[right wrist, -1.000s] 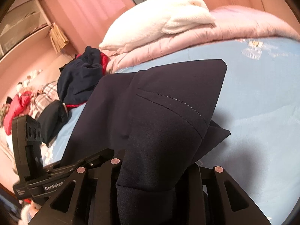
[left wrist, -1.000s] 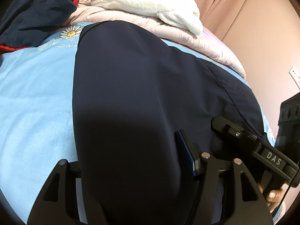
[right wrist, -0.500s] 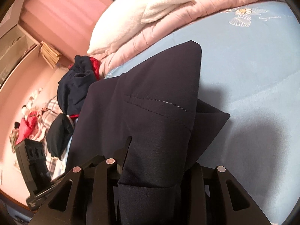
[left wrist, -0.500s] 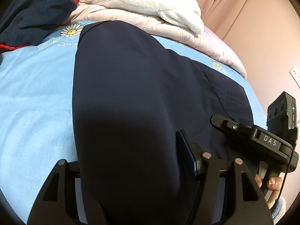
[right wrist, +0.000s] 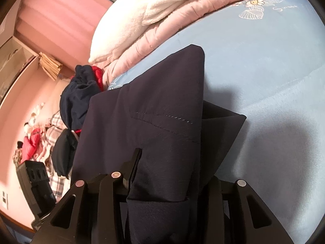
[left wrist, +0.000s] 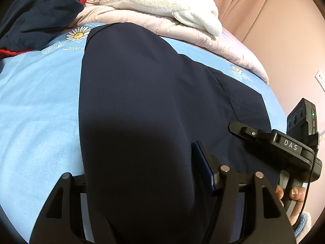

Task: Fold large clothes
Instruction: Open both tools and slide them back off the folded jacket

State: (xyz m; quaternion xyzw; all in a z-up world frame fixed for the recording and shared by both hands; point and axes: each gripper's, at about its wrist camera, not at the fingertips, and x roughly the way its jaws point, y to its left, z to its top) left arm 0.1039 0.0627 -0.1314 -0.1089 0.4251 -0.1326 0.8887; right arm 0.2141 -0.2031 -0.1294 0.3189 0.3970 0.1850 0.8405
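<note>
A large dark navy garment (left wrist: 142, 105) lies spread on the light blue bed sheet (left wrist: 38, 109). My left gripper (left wrist: 142, 183) is shut on its near edge; the cloth drapes over the fingers and hides the tips. The garment also fills the right wrist view (right wrist: 154, 122), with a stitched seam and a folded corner. My right gripper (right wrist: 162, 185) is shut on its near edge too. The right gripper's body shows at the right of the left wrist view (left wrist: 284, 148).
A white fluffy blanket (left wrist: 158, 6) lies on a pink quilt (left wrist: 182, 32) at the bed's far end. A heap of navy and red clothes (left wrist: 38, 18) sits at the far left. More clothes (right wrist: 32, 144) lie beyond the bed's edge in the right wrist view.
Both grippers keep their hold on the garment. The right gripper has tilted and shifted, so the cloth looks narrower and more folded. The right gripper's body has risen in the left view.
</note>
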